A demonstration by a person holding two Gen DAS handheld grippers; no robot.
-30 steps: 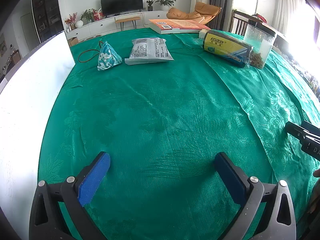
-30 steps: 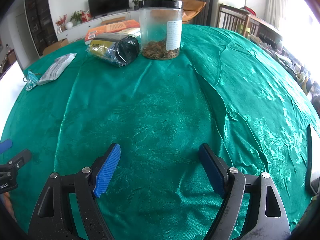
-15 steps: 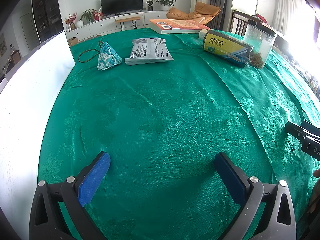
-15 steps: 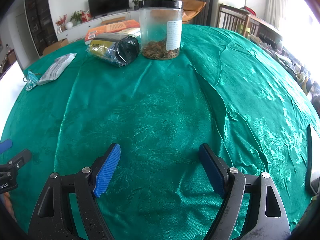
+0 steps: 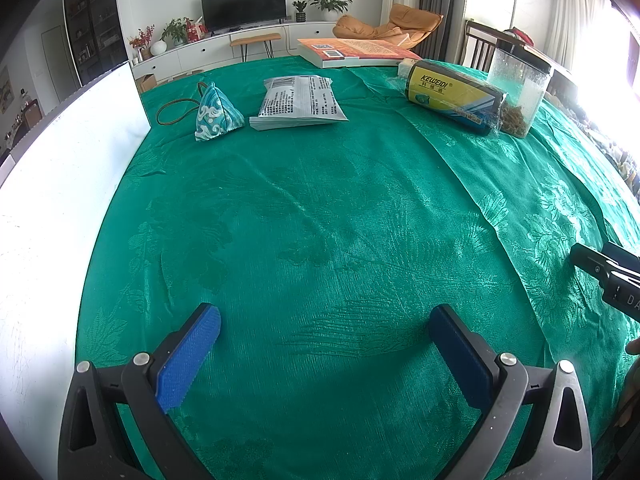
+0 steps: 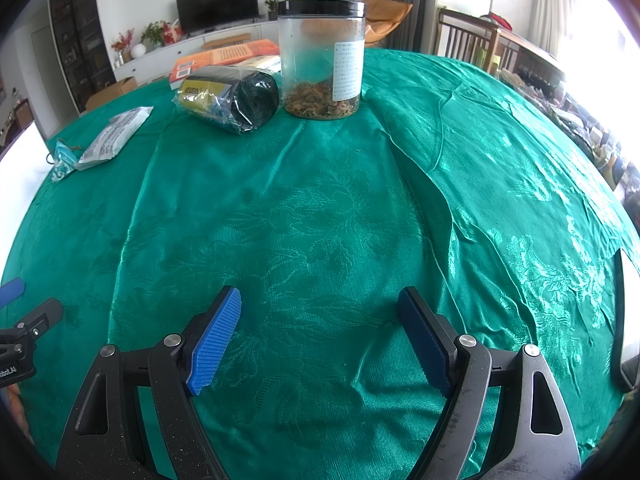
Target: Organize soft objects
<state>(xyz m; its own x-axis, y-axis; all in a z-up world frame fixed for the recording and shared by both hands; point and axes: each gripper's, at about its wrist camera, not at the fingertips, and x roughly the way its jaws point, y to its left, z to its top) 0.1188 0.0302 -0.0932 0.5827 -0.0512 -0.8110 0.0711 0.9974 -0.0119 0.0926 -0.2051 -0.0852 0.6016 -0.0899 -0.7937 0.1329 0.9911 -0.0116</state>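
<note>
A teal patterned cloth pouch (image 5: 216, 114) with a brown cord lies at the far left of the green tablecloth (image 5: 320, 220). A flat grey printed packet (image 5: 298, 102) lies beside it. A yellow and black wrapped roll (image 5: 452, 96) lies on its side at the far right, also in the right wrist view (image 6: 230, 98). My left gripper (image 5: 326, 328) is open and empty, low over the near cloth. My right gripper (image 6: 320, 312) is open and empty too.
A clear jar with a black lid (image 6: 322, 60) stands next to the roll. An orange book (image 5: 352, 52) lies at the far edge. A white board (image 5: 52, 208) runs along the left side. The cloth is wrinkled on the right.
</note>
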